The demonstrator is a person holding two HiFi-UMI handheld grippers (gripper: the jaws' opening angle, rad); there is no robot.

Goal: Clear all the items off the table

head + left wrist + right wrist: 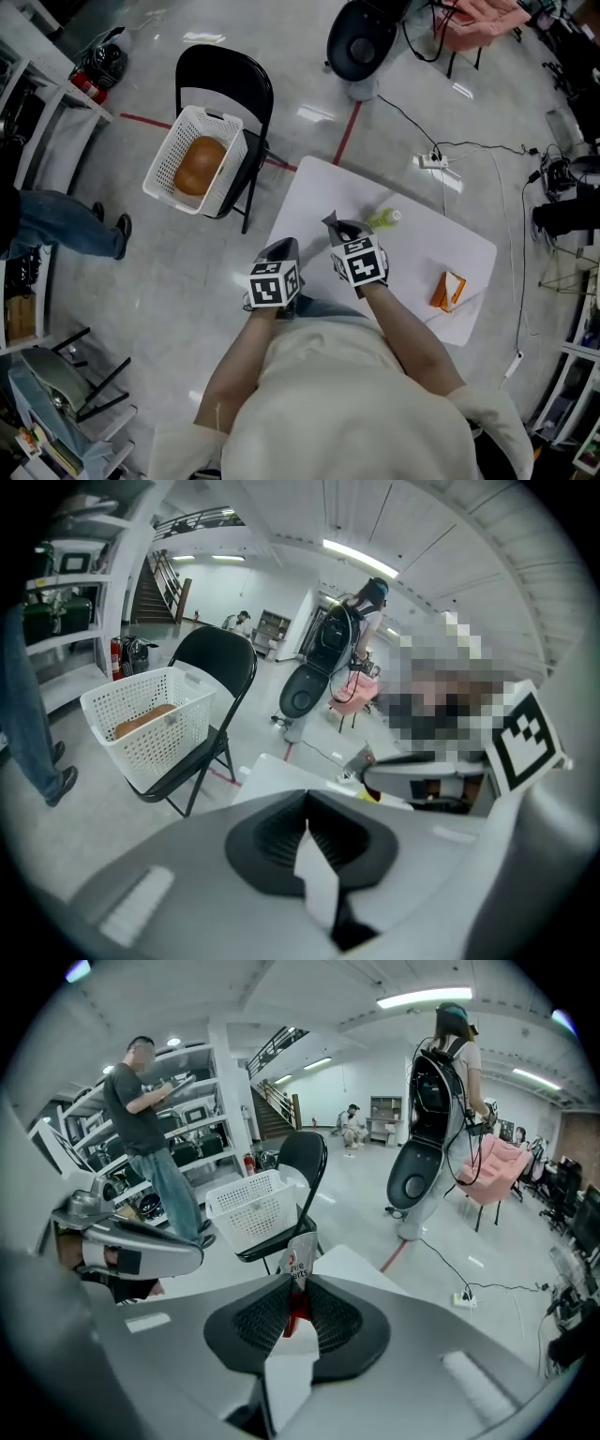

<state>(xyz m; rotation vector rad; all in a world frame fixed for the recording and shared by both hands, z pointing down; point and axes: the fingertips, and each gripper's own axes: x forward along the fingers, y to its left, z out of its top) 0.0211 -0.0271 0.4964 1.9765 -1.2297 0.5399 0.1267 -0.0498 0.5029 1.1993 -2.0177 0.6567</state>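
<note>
- Basket (164, 159): white, on a black folding chair (246, 94), left of the counter (309, 202); brown rounded item (199, 167) inside.
- Left gripper (284, 249): held above the counter's near edge, angled down; fingers (272, 841) pressed together, nothing between.
- Right gripper (339, 229): just beside it, angled down; fingers (333, 1326) clamped on a silver-and-red packet (298, 1265).
- Small green container (384, 219): lying on the counter, beyond the right gripper.
- Orange carton (448, 291): near the counter's right edge.
</note>
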